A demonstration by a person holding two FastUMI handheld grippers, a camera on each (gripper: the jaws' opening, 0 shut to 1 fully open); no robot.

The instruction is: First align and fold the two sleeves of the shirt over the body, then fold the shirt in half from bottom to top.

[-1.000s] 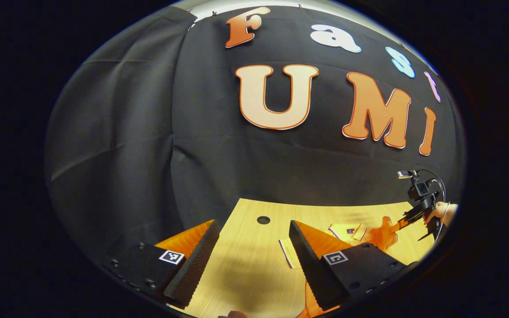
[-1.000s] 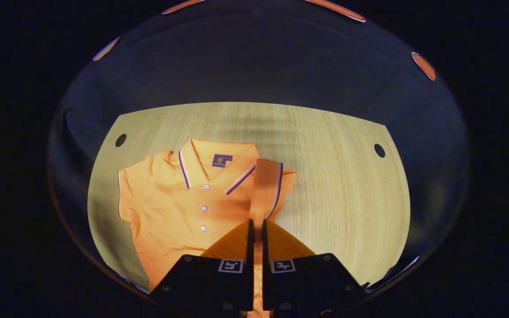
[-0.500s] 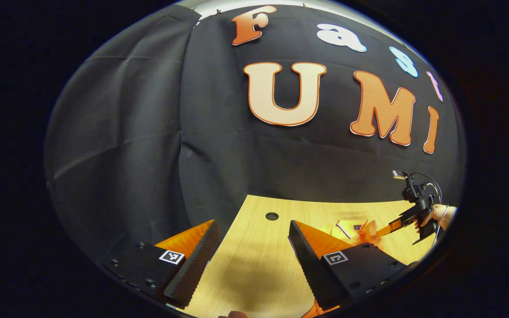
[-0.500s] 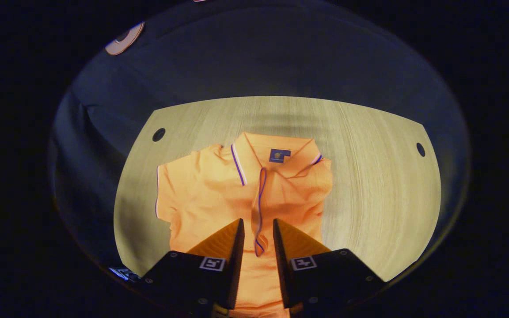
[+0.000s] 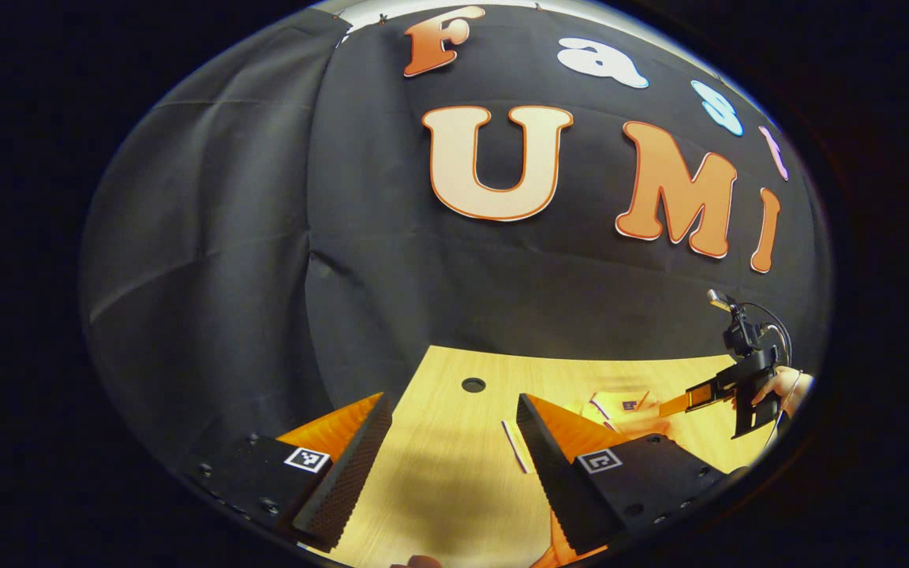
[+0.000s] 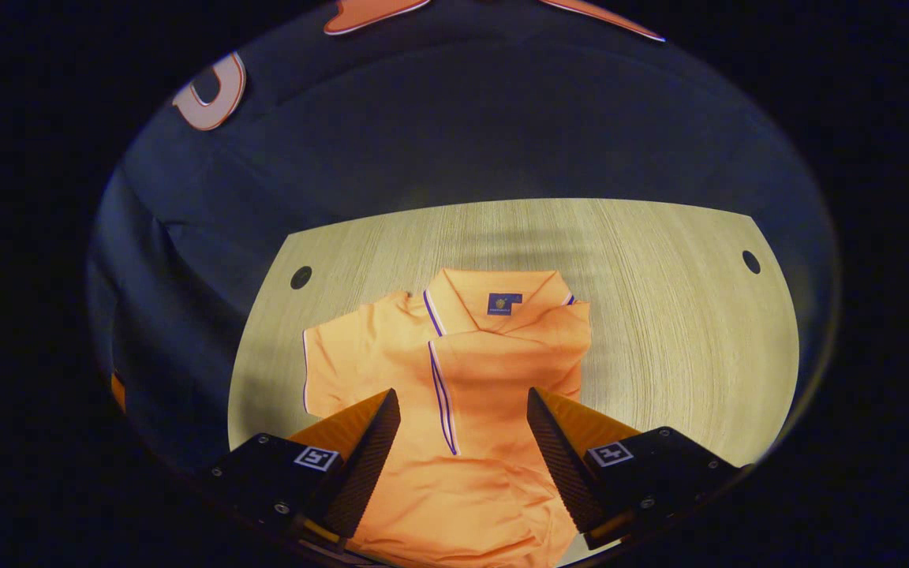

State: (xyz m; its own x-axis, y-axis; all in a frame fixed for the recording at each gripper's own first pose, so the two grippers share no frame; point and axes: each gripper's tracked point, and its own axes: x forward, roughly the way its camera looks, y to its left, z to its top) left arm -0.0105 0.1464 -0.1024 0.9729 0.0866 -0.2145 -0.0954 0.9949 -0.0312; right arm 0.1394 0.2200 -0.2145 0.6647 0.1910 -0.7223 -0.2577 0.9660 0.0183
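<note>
Cloth (image 5: 210,237), black and creased, hangs as the booth's wall behind a pale wood-grain surface (image 5: 454,473) and runs round its far and left edges. In the left gripper view the left hand-held gripper (image 5: 454,410) hovers above the surface's left end with its fingers spread wide and nothing between them; a round hole (image 5: 473,385) sits in the wood just beyond. Farther right in that view, part of the orange shirt (image 5: 628,410) lies on the surface, and past it a hand (image 5: 790,386) holds the right hand-held gripper (image 5: 679,402) above it. In the right gripper view the surface shows a hole (image 6: 301,277) near its left corner and another hole (image 6: 751,261) near its right. The shirt (image 6: 454,473) lies flat at the middle, collar (image 6: 494,296) toward the wall, its left sleeve (image 6: 336,363) spread out on the wood, its right sleeve (image 6: 518,355) folded across the chest. The right hand-held gripper (image 6: 462,402) hangs over the shirt's body, fingers wide apart and empty.
</note>
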